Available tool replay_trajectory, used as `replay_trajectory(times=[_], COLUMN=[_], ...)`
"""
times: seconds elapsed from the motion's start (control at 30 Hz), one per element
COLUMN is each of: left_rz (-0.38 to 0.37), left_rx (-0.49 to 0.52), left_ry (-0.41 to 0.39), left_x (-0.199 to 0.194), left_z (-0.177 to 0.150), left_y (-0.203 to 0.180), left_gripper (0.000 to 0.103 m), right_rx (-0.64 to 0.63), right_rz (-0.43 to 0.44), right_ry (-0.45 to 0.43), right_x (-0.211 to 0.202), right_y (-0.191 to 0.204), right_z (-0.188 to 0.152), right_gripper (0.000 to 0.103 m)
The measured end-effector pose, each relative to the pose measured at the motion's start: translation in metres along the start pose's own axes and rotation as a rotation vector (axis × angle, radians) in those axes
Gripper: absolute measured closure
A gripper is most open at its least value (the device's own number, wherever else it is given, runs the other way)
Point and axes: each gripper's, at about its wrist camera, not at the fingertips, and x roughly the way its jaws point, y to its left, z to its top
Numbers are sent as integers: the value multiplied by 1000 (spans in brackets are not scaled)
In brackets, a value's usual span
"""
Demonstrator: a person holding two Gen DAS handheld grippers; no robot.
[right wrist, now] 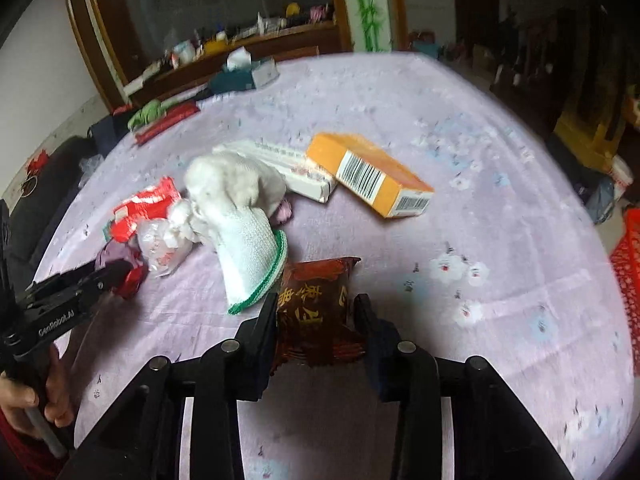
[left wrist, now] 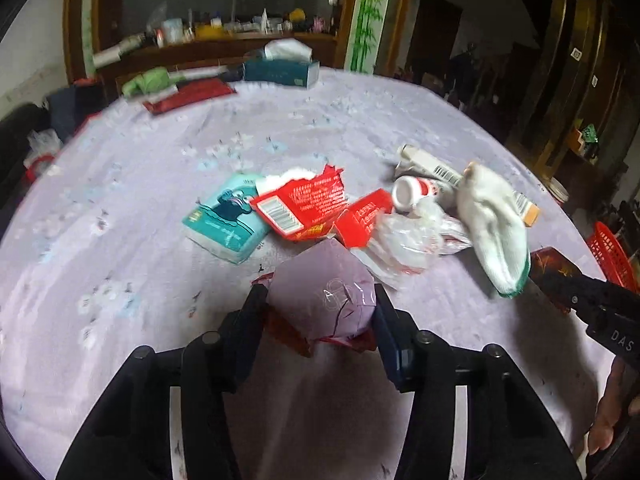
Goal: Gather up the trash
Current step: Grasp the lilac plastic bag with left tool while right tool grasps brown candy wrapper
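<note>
Lilac tablecloth [left wrist: 160, 200] holds plenty uncollected: at twelve o'clock, red wrappers [left wrist: 298, 206], white glove [right wrist: 240, 216]. Our left gripper [left wrist: 320, 300] clamps a purple packet [left wrist: 322, 296], right gripper [right wrist: 316, 308] a brown snack wrapper [right wrist: 316, 300].

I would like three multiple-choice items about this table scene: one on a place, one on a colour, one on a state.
1. Where does the white knitted glove with the green cuff lie?
A. left of the orange cardboard box
B. on the orange box
C. on the floor

2. What colour is the wrapper in the right tongs?
A. teal
B. dark brown
C. white

3. What is the state of the left tongs?
A. open, holding nothing
B. out of view
C. shut on a lilac plastic packet

Answers:
1 A, the right wrist view shows the glove left of the box.
2 B, the dark brown snack wrapper sits between the fingers.
3 C, both fingers press the packet's sides.
</note>
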Motion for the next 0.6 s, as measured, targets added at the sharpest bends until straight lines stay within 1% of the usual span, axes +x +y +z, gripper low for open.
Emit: replay_trajectory(times=[0.03, 0.1, 0.13, 0.2, 0.27, 0.33, 0.47, 0.6], left_rz=[5, -13, -17, 2, -1, 9, -7, -15], left_rx=[2, 10, 12, 45, 61, 68, 84, 109], left_ry=[-22, -66, -86, -129, -139, -150, -132, -129], left_x=[-5, -16, -19, -24, -26, -27, -22, -21], left_z=[-2, -8, -9, -13, -13, -14, -15, -18], left_y=[-3, -13, -16, -29, -34, -37, -47, -57], left_gripper=[53, 53, 53, 53, 53, 53, 53, 53], right_rx=[-6, -22, -27, -50, -62, -91, -99, -88], right_rz=[-11, -35, -45, -73, -91, -126, -145, -155], right_ry=[-30, -77, -89, -104, -124, -144, -174, -180], right_x=[-5, -10, -11, -9, -9, -8, -12, -13], right_y=[4, 11, 14, 20, 24, 30, 33, 31], right_z=[-4, -10, -11, -12, -13, -14, -16, -17], right_gripper=[63, 63, 63, 63, 63, 63, 63, 63])
